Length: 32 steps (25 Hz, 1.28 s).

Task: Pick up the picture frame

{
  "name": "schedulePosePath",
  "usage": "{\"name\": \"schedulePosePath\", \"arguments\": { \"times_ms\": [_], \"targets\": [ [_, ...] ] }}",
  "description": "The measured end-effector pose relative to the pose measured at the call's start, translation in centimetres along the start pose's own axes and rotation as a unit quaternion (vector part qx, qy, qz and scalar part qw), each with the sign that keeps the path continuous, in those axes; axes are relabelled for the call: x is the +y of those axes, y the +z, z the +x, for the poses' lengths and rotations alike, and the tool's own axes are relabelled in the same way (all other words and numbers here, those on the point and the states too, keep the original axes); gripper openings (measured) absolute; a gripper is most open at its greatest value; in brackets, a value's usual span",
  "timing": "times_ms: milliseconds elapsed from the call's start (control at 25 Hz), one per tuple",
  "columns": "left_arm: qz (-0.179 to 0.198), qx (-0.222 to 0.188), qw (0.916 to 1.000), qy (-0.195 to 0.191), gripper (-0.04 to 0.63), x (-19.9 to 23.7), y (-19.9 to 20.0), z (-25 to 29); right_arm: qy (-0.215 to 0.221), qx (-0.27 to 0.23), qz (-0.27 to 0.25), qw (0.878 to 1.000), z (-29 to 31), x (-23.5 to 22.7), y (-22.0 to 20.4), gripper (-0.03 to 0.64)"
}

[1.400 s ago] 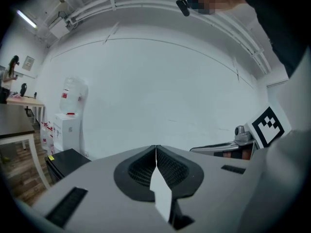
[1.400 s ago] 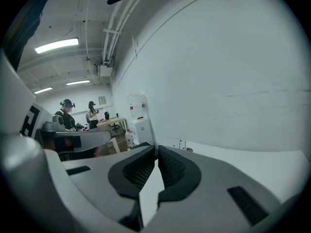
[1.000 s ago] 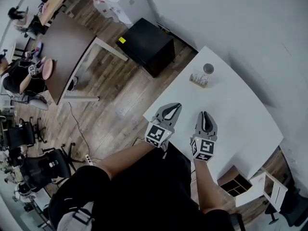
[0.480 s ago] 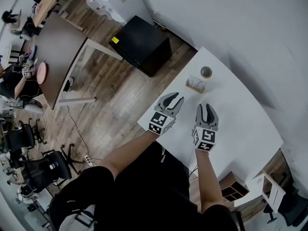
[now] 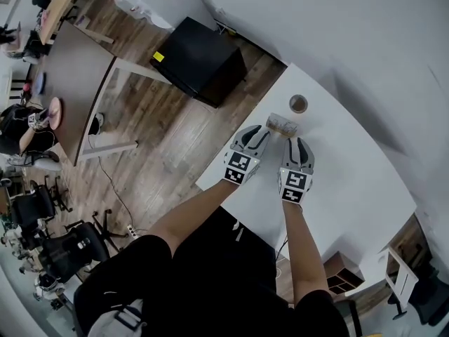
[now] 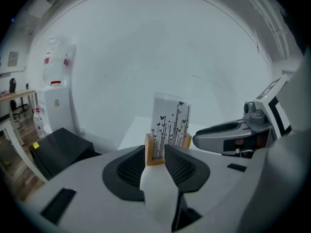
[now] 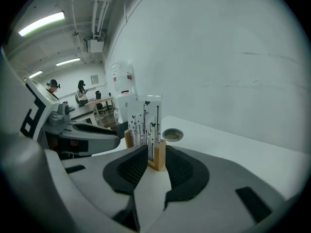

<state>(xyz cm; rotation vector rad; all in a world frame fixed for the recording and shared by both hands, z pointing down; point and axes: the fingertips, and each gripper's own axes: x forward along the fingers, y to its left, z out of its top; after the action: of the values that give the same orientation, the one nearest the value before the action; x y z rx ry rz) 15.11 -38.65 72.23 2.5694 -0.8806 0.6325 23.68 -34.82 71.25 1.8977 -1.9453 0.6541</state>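
White table [image 5: 351, 188]: picture frame [image 5: 282, 126] upright, round dish [image 5: 298, 104] near.

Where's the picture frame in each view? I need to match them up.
Head view: picture frame sits just above centre, near the white table edge.
Left gripper view: it stands upright at centre.
Right gripper view: it stands upright, just left of centre.
Shared landmark: the white table under it.

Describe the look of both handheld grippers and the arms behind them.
Both the left gripper and right gripper have pale grey shells, black ribbed pads and a white cube with black square markers at the rear. The forearms are bare; clothing is black. The left jaws are opening, with the picture frame just ahead, ungripped.
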Motion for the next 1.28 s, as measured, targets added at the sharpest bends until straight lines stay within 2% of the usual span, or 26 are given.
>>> {"name": "schedulePosePath", "arguments": {
  "times_ms": [160, 320, 720, 840, 1000, 1280],
  "targets": [
    [-0.003, 0.004, 1.0, 0.007, 0.118, 0.5, -0.5, 1.0, 0.004, 0.005, 0.016, 1.0, 1.5, -0.5, -0.3, 0.115],
    [0.001, 0.008, 1.0, -0.004, 0.118, 0.8, -0.5, 2.0, 0.026, 0.015, 0.012, 0.999, 2.5, -0.3, -0.9, 0.115],
    [0.023, 0.015, 0.9996, -0.007, 0.115, 0.3, -0.5, 3.1, 0.022, 0.022, 0.001, 1.0, 3.3, -0.5, -1.5, 0.114],
    [0.026, 0.015, 0.9995, 0.002, 0.06, 0.6, -0.5, 3.2, 0.021, 0.017, 0.002, 1.0, 3.4, -0.8, -1.8, 0.097],
    [0.045, 0.022, 0.9985, 0.022, 0.061, 0.8, -0.6, 3.2, 0.028, 0.013, -0.004, 1.0, 3.4, -0.8, -1.8, 0.097],
    [0.017, 0.015, 0.9993, 0.028, 0.061, 1.0, -0.8, 3.5, 0.023, 0.004, -0.014, 1.0, 3.4, -0.8, -1.7, 0.095]
  ]
}}
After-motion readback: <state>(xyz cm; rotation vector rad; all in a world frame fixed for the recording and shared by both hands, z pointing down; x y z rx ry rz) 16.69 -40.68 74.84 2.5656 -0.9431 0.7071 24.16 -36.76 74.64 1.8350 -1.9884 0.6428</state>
